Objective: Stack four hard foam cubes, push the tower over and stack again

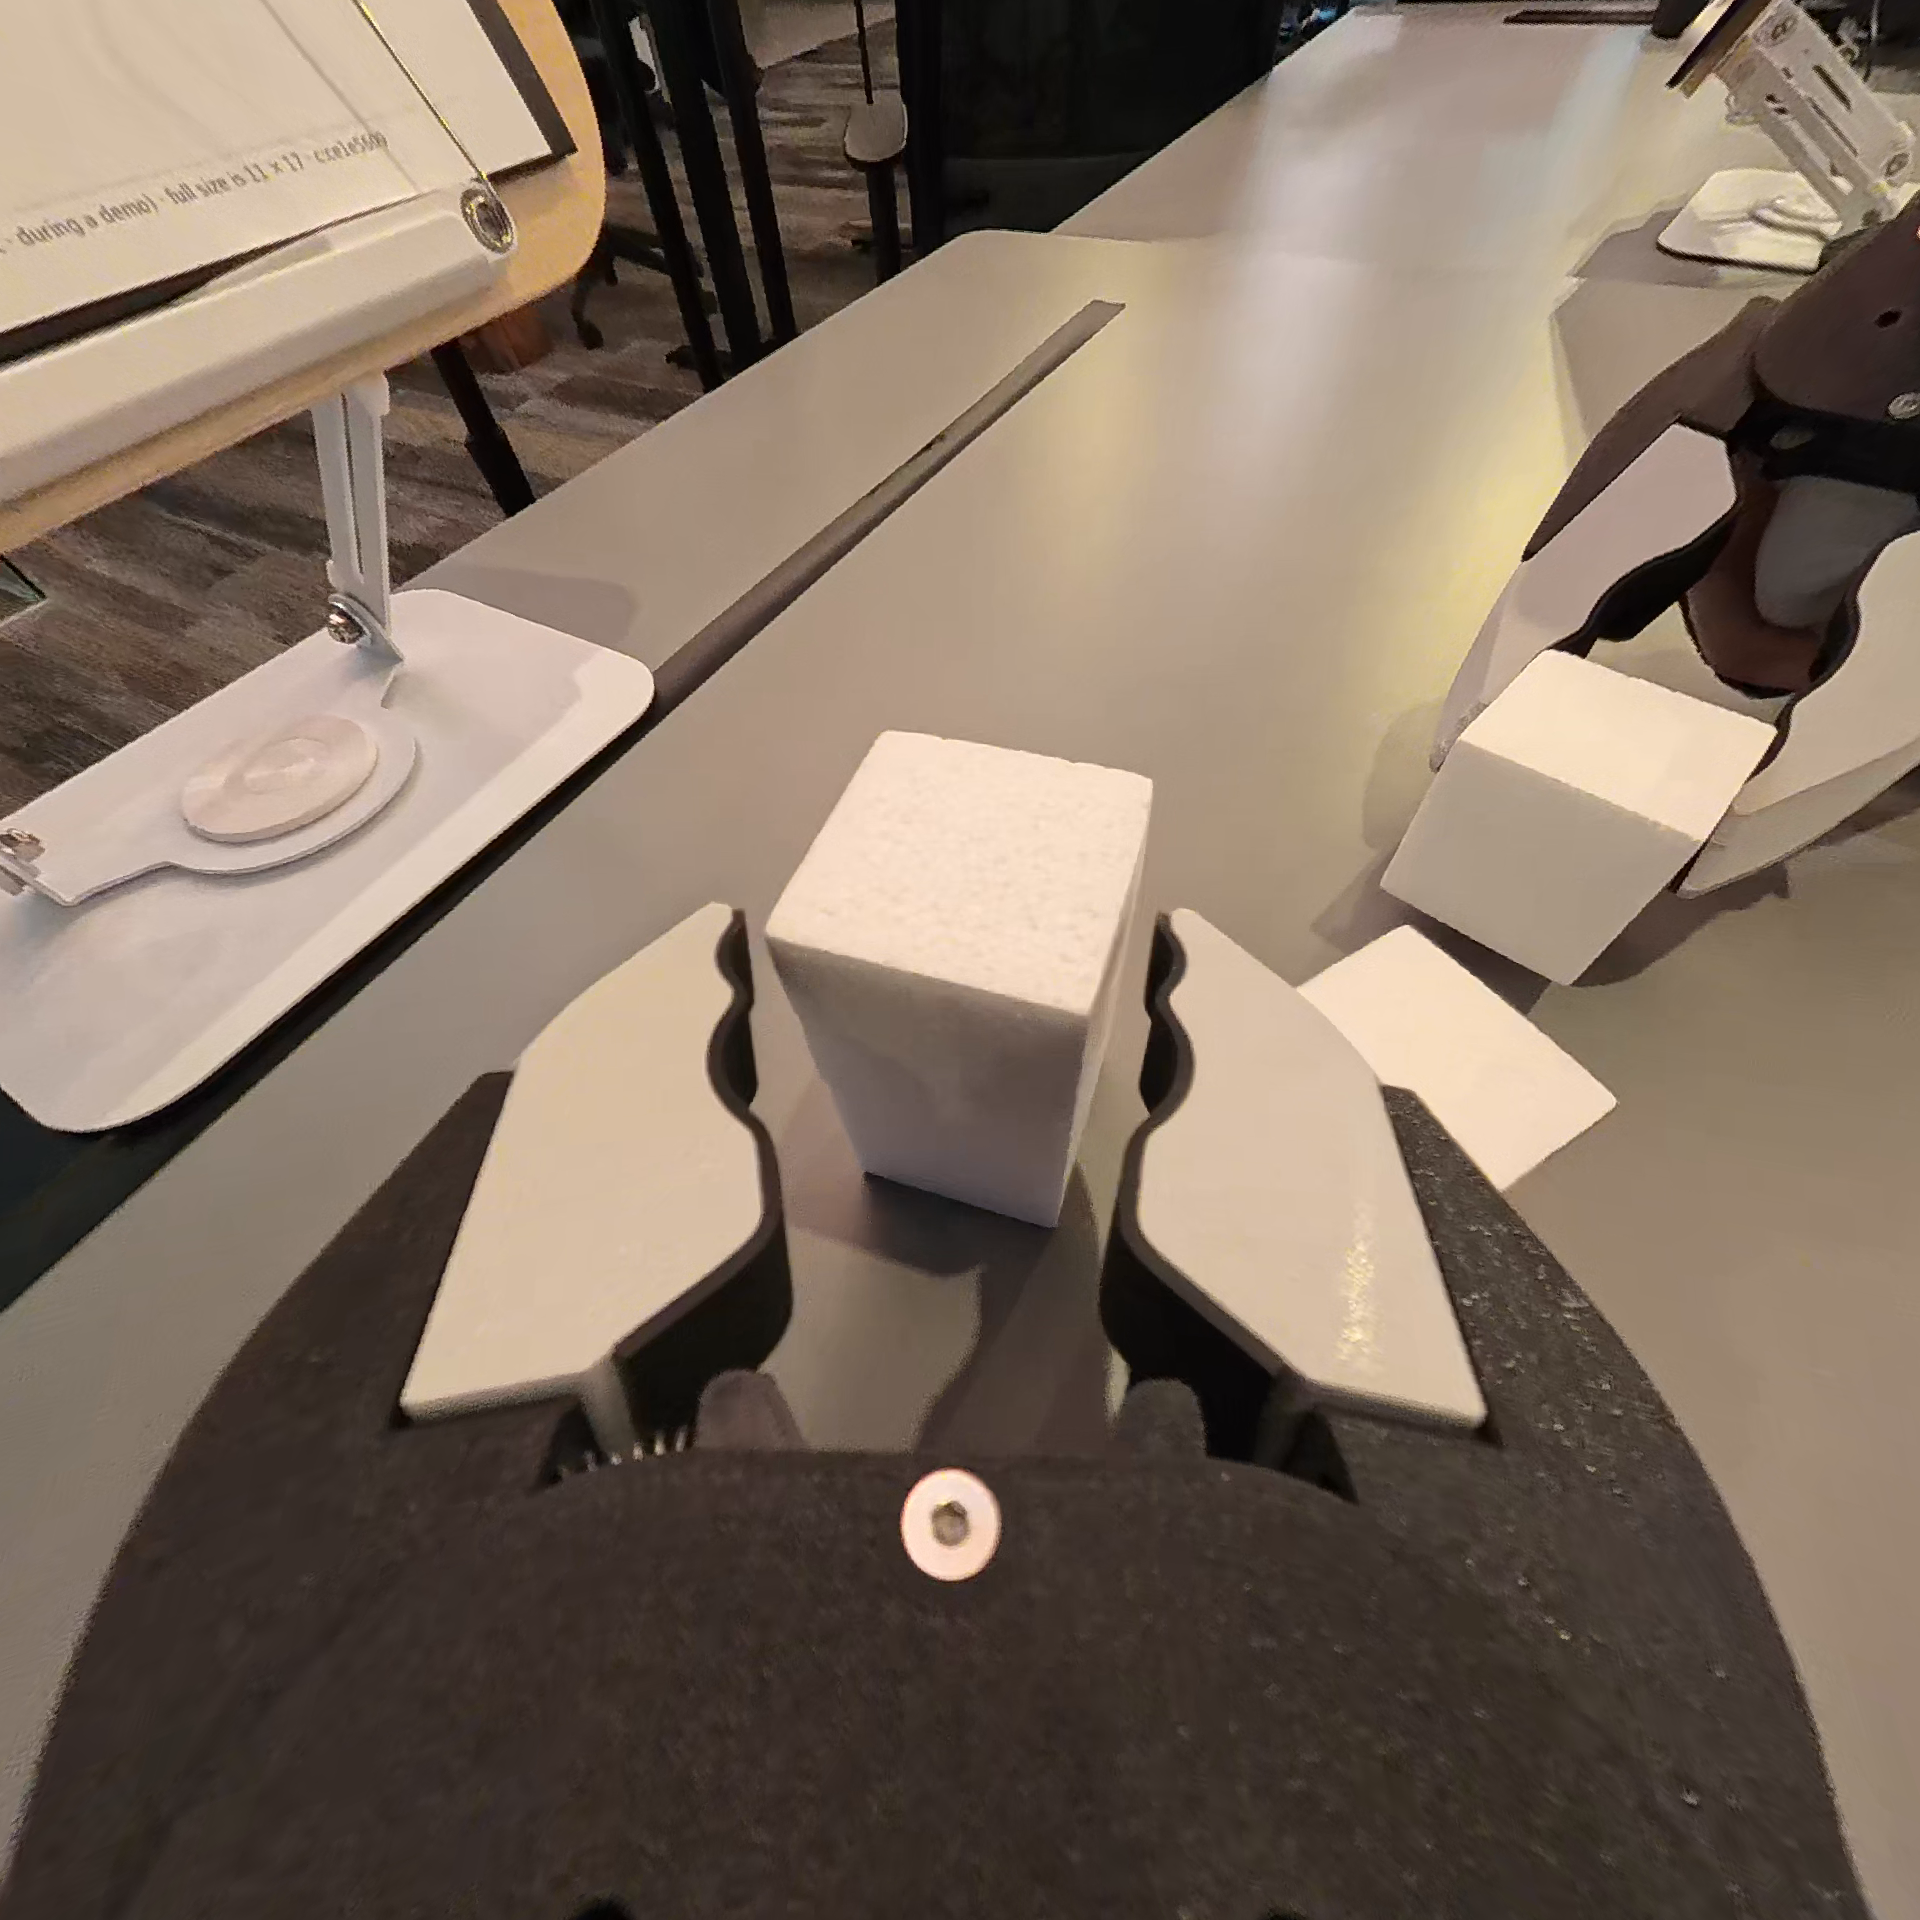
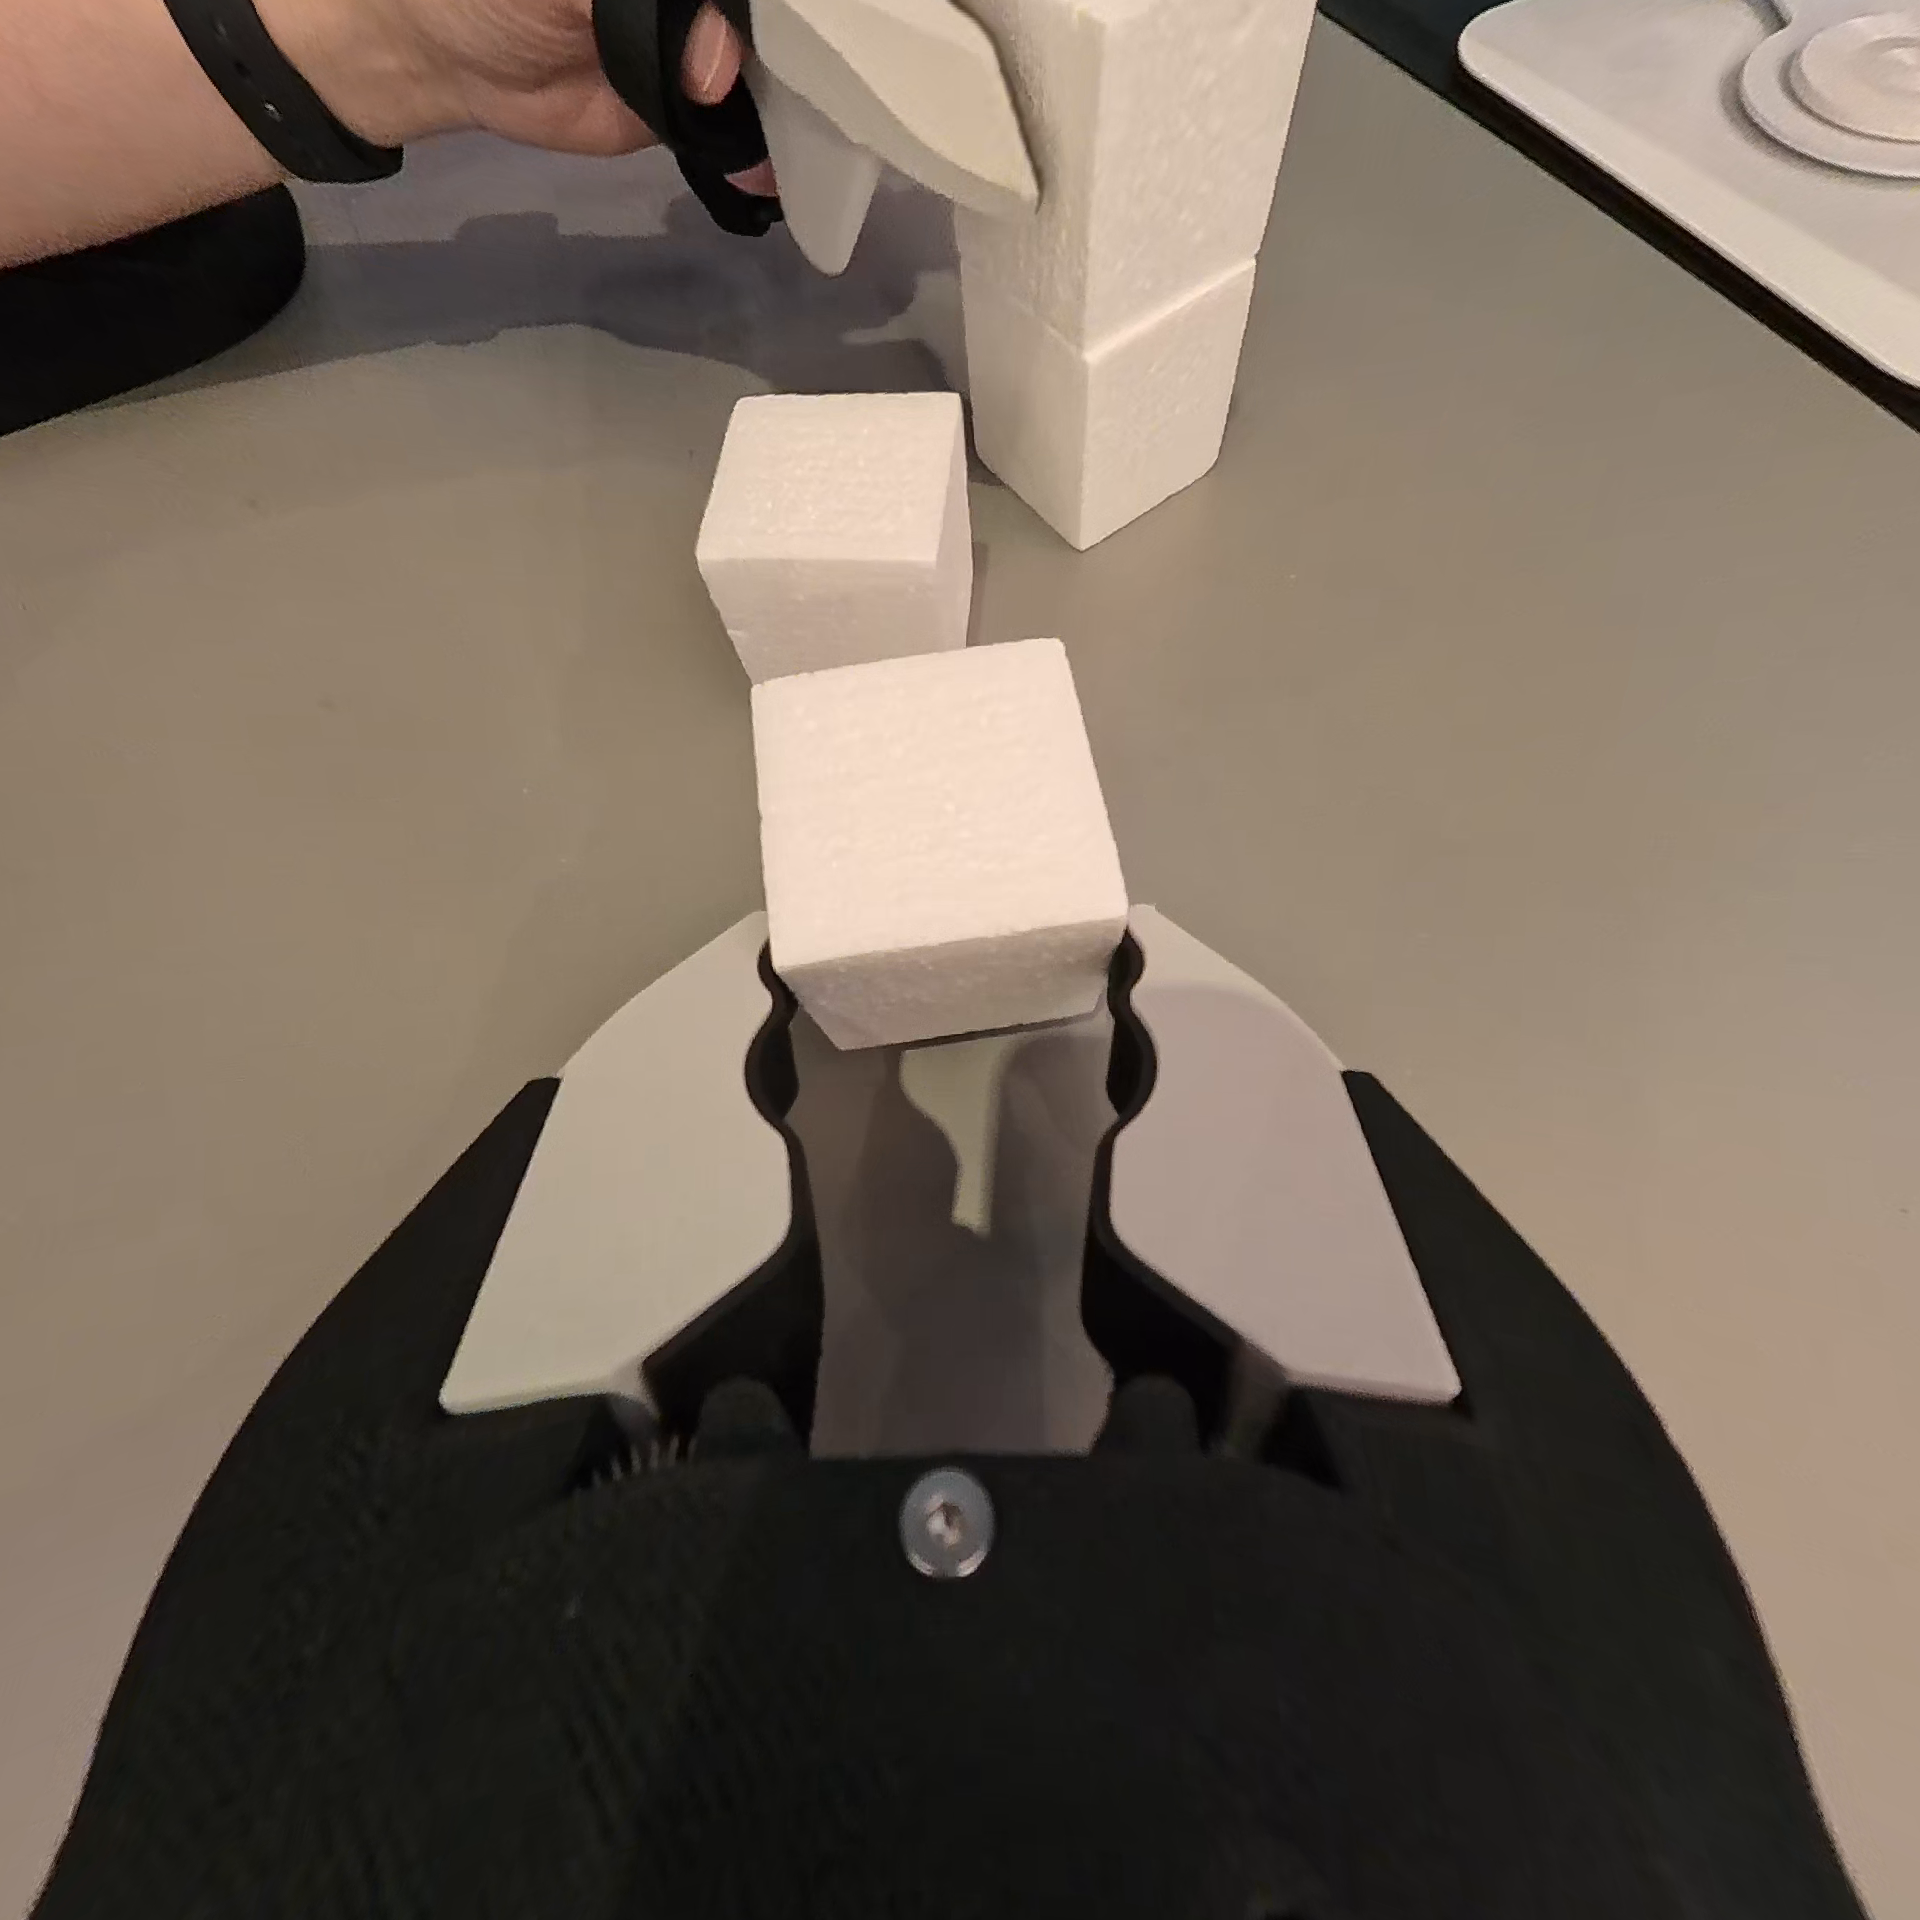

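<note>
Restack step: right tongs [image 2: 948, 961] clamped a raised foam cube [image 2: 930, 831], left tongs [image 1: 948, 971] gaped around two-cube stack [image 2: 1122, 312] at 12 o'clock, awaiting third.

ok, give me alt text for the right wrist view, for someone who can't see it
The right gripper is shut on a white foam cube, lifted over a grey table. Beyond it a third cube sits alone beside a two-cube stack, whose top cube the left gripper straddles.
</note>
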Demonstrator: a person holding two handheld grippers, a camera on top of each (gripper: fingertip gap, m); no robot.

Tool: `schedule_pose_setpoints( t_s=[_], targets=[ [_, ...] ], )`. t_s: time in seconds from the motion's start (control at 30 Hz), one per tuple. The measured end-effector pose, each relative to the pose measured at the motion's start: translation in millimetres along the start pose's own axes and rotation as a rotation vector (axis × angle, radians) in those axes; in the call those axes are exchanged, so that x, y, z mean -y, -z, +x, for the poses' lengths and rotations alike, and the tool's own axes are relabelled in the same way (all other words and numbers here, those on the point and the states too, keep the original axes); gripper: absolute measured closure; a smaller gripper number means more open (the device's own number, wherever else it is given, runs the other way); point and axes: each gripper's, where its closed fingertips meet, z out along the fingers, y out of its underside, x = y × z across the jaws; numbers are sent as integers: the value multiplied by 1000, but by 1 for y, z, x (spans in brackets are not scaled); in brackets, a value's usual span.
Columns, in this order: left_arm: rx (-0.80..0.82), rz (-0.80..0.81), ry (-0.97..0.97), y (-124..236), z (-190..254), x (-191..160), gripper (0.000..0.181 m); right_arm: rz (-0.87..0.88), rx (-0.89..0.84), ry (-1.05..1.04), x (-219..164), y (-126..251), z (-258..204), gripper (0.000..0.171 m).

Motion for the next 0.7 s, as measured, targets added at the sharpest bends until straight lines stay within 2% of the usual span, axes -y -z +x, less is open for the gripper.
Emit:
schedule_pose_setpoints(
  t_s=[0.13, 0.23, 0.37, 0.53, 0.7],
  targets=[
    [-11, 36, 31, 14, 5, 3, 96, 50, 3, -2, 8, 6, 0, 112],
    [8, 85, 50, 37, 3, 6, 97, 126, 15, -22, 18, 14, 1, 112],
    [29, 99, 87, 61, -8, -8, 102, 269, 80, -33, 38, 23, -4, 112],
    [7, 203, 228, 73, -25, -10, 114, 420, 186, -8, 93, 30, -5, 113],
    [2, 214, 254, 78, -36, -19, 118, 345, 292, 92, 150, -2, 5, 112]
  ],
)
